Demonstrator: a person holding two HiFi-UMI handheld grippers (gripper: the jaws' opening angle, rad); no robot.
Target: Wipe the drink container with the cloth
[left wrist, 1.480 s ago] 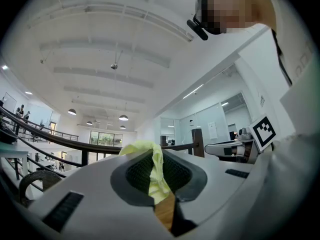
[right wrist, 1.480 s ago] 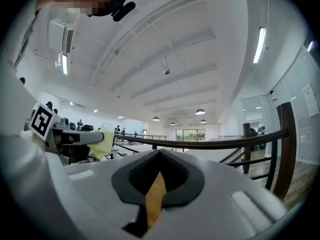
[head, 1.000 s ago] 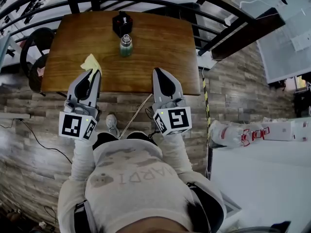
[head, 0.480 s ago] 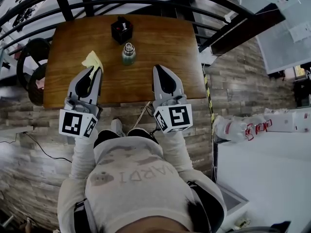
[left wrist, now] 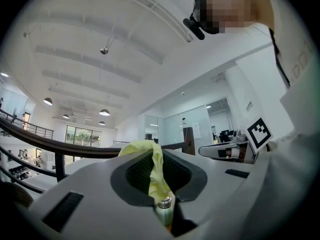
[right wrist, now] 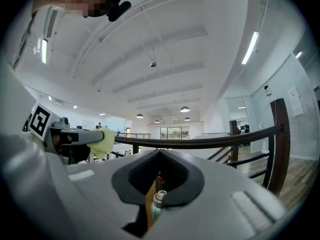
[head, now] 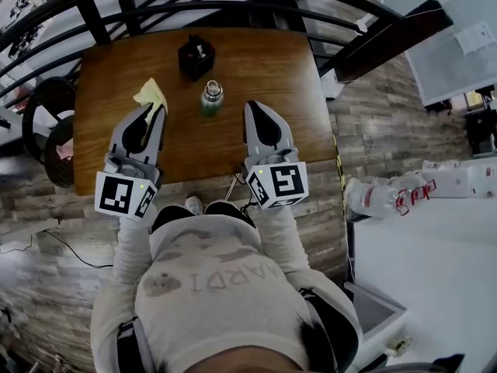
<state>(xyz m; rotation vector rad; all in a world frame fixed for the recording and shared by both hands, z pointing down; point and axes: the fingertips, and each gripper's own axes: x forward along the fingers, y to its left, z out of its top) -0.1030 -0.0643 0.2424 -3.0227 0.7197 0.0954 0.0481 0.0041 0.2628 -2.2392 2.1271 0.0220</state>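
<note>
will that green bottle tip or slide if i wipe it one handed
Likely tippy: the bottle stands upright, tall and narrow, free on the smooth wooden table, so a sideways wipe could topple or slide it. Its round body would probably roll if it fell. It looks rigid, not squashy.

"Where is there open room on the table [head: 299, 72]?"

"The right half is bare wood, near edge to far. The right tongs [head: 253, 109], jaws together, hang over its near part."

"And the middle?"

"The bottle [head: 211, 98] stands upright there, ahead of both tongs and between them. The black box [head: 196, 56] sits behind it, apart."

"The left?"

"The left tongs [head: 158, 109] pinch the yellow cloth [head: 149, 94], which juts past their tips. A strip of bare wood separates it from the bottle. A dark railing [head: 233, 6] bounds the far edge."
</note>
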